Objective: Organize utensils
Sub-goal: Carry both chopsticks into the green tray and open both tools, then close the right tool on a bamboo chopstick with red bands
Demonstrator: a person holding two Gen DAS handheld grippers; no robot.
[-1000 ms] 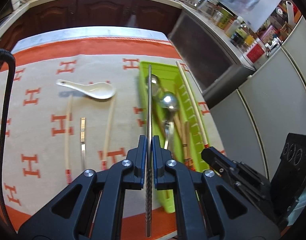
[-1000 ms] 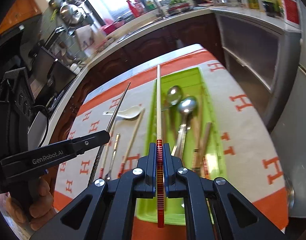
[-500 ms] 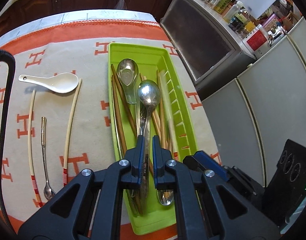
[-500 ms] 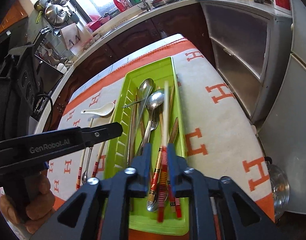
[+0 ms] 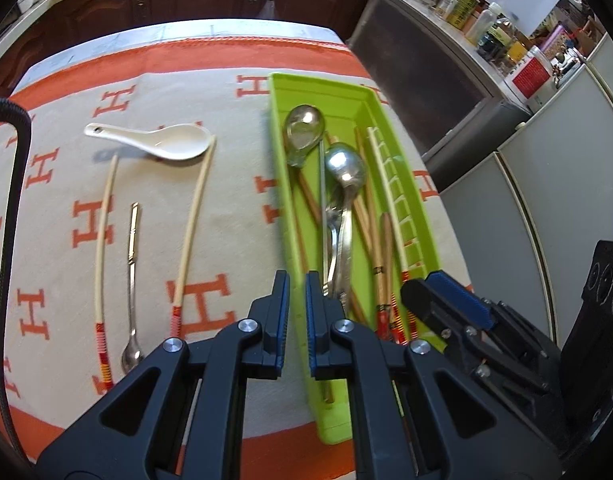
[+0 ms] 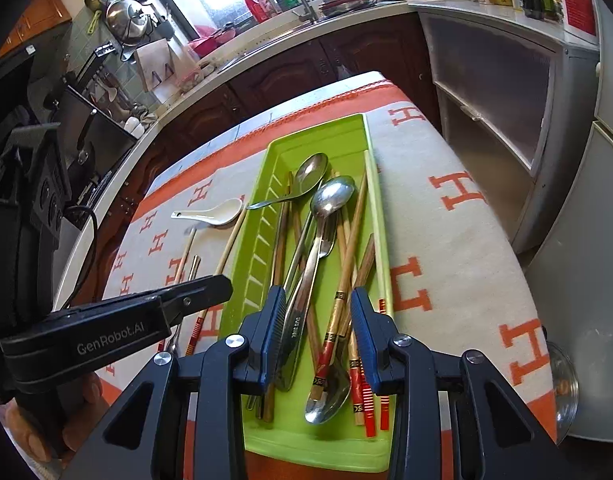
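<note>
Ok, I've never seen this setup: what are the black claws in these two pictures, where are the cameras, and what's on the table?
No robot here: a person holds a two-finger gripper in each hand, each with a camera looking along its fingers. One picture is from the left gripper, shut and empty; the other from the right gripper, whose jaws are opening with nothing gripped. Below them a green tray holds metal spoons and wooden chopsticks. On the patterned cloth lie a white spoon, two pale chopsticks and a slim metal spoon.
</note>
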